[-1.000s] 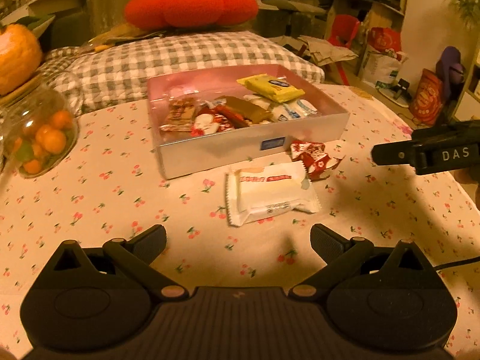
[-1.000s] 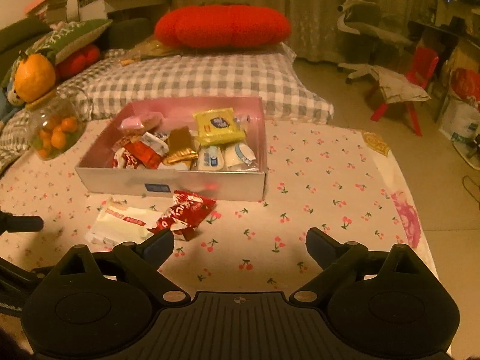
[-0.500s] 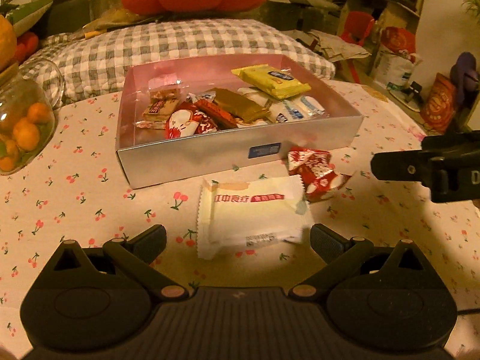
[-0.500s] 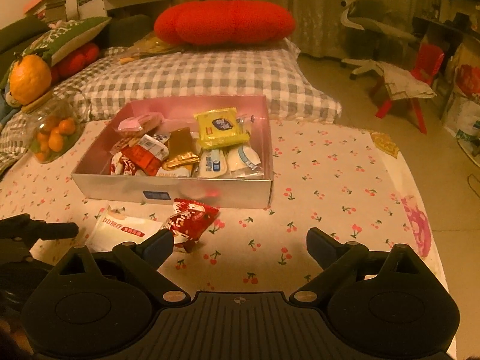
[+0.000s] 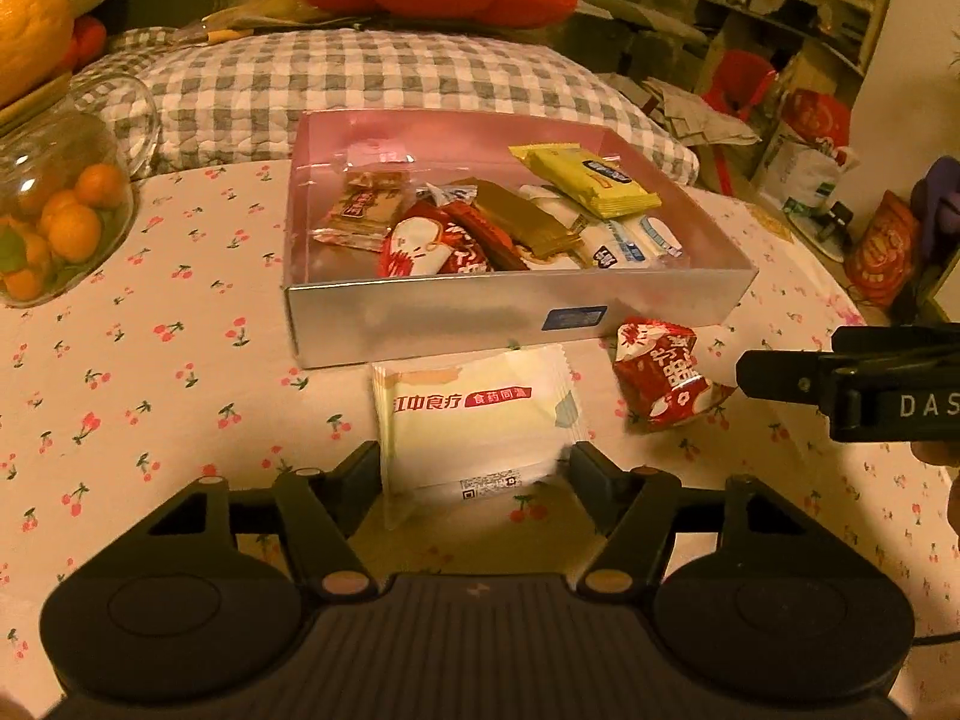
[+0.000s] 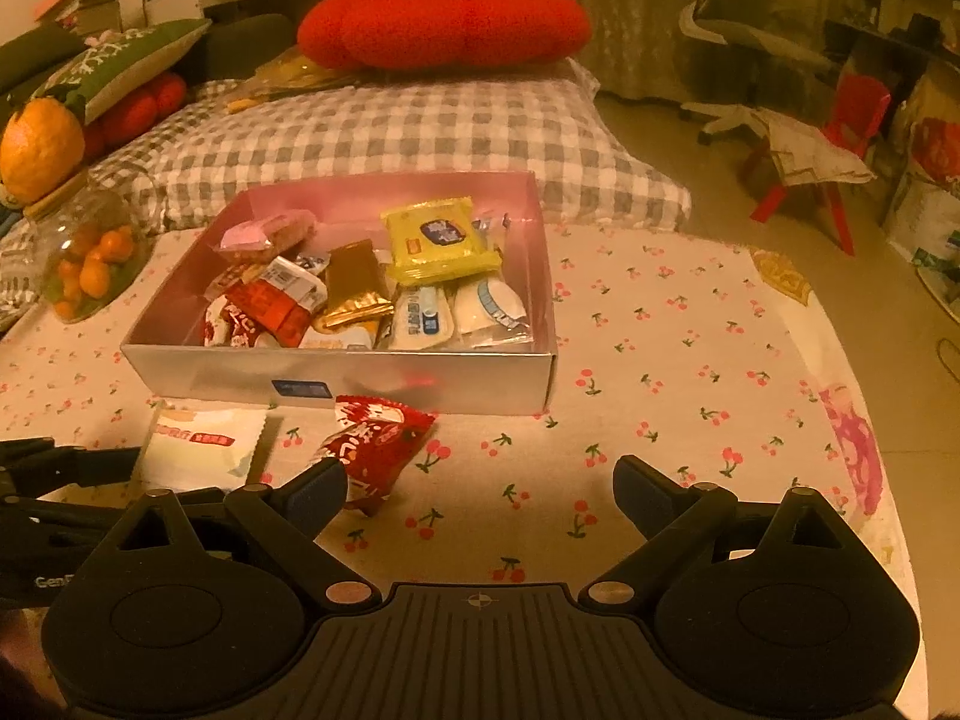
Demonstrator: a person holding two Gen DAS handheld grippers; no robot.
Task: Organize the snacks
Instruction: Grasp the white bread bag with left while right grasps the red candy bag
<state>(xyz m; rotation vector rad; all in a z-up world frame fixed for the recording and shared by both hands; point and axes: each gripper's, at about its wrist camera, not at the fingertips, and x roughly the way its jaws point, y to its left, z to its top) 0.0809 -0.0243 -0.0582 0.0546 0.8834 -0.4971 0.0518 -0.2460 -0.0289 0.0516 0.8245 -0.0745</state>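
Observation:
A white snack packet [image 5: 474, 414] with red lettering lies flat on the cherry-print tablecloth, just in front of the silver box [image 5: 480, 312]. My left gripper [image 5: 474, 468] is closing on it, and both pads meet the packet's side edges. A red snack packet [image 5: 660, 378] lies to its right, beside the box's front wall. In the right wrist view the red packet [image 6: 378, 438] sits just ahead of the left finger of my right gripper [image 6: 480, 486], which is open and holds nothing. The silver box [image 6: 360, 375] holds several wrapped snacks.
A glass jar of small oranges [image 5: 54, 222] stands at the table's left. A grey checked cushion [image 5: 384, 84] lies behind the box. The table's right edge [image 6: 870, 450] drops to the floor. My right gripper's finger [image 5: 840, 384] reaches in from the right.
My left gripper has come forward over the white packet and its jaws have narrowed from wide open onto the packet's sides. The right gripper has edged closer to the red packet.

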